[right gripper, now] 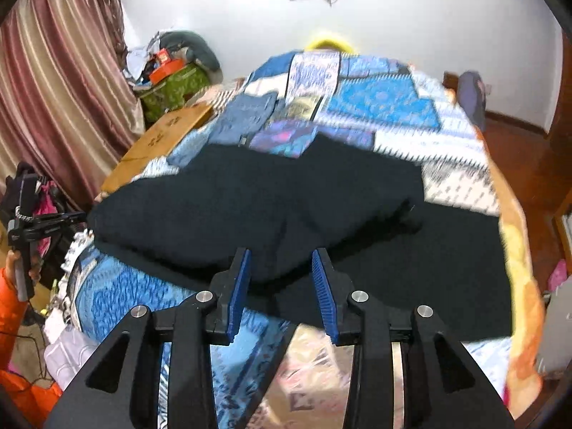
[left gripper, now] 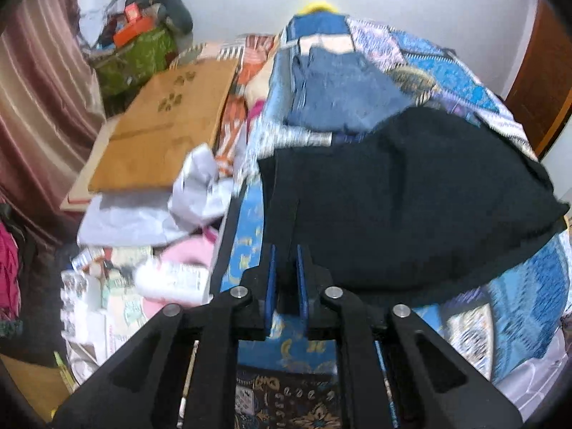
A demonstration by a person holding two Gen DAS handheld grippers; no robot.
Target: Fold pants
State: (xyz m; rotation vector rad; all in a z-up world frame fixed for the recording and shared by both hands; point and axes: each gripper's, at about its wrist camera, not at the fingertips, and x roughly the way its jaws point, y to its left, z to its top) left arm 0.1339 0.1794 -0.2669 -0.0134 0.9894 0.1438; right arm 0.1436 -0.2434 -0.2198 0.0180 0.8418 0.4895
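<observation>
Black pants [right gripper: 268, 200] lie across a bed with a blue patchwork cover [right gripper: 379, 107]. In the left wrist view the pants [left gripper: 411, 196] hang lifted from my left gripper [left gripper: 286, 268], whose blue pads are nearly closed on the near left edge of the cloth. My right gripper [right gripper: 280, 268] is open, its blue pads apart just above the near edge of the pants, touching nothing I can see. The left gripper [right gripper: 25, 221] also shows at the far left of the right wrist view, held by a hand in an orange sleeve.
A folded pair of blue jeans [left gripper: 339, 89] lies farther up the bed. A cardboard box [left gripper: 164, 125], white cloth [left gripper: 150, 211] and clutter fill the floor on the left. Striped curtains [right gripper: 60, 82] hang at the left. A wooden door [left gripper: 547, 82] is at the right.
</observation>
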